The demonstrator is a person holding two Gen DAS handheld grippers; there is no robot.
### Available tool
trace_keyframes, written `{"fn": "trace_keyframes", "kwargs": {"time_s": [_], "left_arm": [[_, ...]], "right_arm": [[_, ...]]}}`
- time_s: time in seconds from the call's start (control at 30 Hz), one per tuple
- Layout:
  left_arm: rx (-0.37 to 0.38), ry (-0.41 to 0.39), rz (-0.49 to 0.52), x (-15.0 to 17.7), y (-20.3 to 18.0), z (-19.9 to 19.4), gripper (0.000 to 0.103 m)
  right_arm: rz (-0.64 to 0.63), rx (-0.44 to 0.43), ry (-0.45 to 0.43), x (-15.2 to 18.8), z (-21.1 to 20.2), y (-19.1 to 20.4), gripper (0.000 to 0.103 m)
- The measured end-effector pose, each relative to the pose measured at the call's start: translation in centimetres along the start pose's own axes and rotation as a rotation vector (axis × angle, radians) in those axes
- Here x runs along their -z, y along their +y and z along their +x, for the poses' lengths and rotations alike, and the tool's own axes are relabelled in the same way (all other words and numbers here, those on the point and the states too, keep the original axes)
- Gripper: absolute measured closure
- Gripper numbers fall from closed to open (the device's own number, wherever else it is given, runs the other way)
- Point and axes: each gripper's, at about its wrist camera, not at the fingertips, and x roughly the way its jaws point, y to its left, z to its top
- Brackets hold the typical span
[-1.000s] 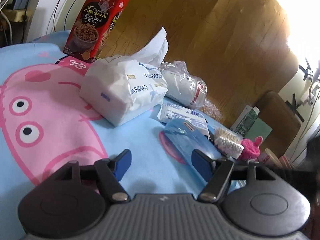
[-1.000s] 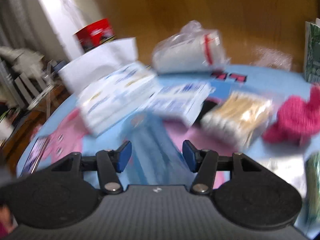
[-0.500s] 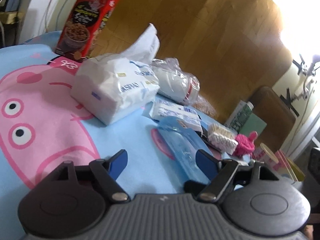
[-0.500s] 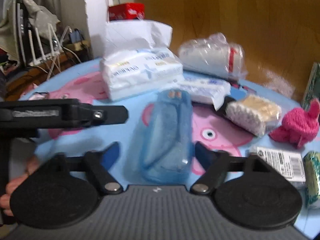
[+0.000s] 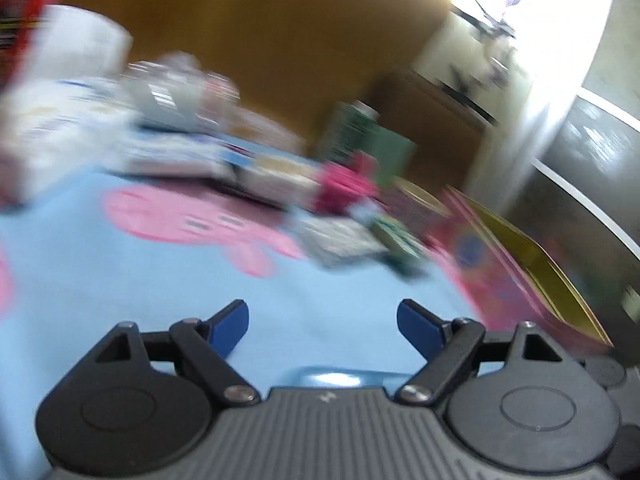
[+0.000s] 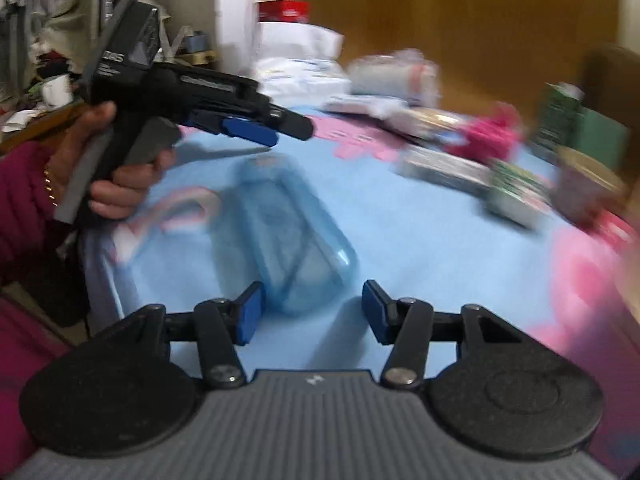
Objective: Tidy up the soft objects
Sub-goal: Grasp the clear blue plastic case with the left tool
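Note:
A clear blue plastic case [image 6: 288, 236] lies on the blue cartoon-print cloth [image 6: 420, 240]. My right gripper [image 6: 310, 312] is open, its near end between the blue pads. My left gripper [image 5: 323, 326] is open and empty above the cloth; it also shows in the right wrist view [image 6: 256, 128], hovering over the case's far end. A sliver of the case [image 5: 336, 378] shows under the left gripper. A white tissue pack [image 6: 300, 68], a wrapped white roll [image 6: 394, 74] and a pink knitted item [image 6: 486, 136] lie blurred at the back.
A red box [image 6: 284, 10] stands behind the tissue pack. A green carton [image 6: 558, 118], small packets [image 6: 444, 168] and a round tin [image 6: 588, 188] lie at the right. A pink and yellow box [image 5: 520, 264] sits at the cloth's right edge. A wooden wall is behind.
Both views have swung to the right and blurred. The blue case now sits nearer me, between my right pads and under my left gripper. Both grippers stay open.

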Motion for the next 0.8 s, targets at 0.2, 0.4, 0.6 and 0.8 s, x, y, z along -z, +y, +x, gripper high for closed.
{"fn": "trace_keyframes", "kwargs": {"time_s": [0.2,0.4,0.6,0.8], "left_arm": [[0.046,0.063,0.162,1.1,-6.0,2.0,0.018],[-0.037,0.008,0.076,0.3,-3.4,-1.9,0.017],[-0.067,0.042,-0.078,1.4,1.2,-5.0,0.023],[0.009,0.087,-0.111,1.8,2.1,-4.1,0.041]], "right_arm": [[0.166,0.166,-0.03,3.8,-3.9,-2.9,0.028],[0.171,0.042,-0.103,2.7,-2.5,-2.6,0.024],[0.087,-0.065,-0.121,-0.3,1.4,-0.2,0.024],[0.064,-0.08,-0.1,-1.2,3.1,0.4,0.024]]}}
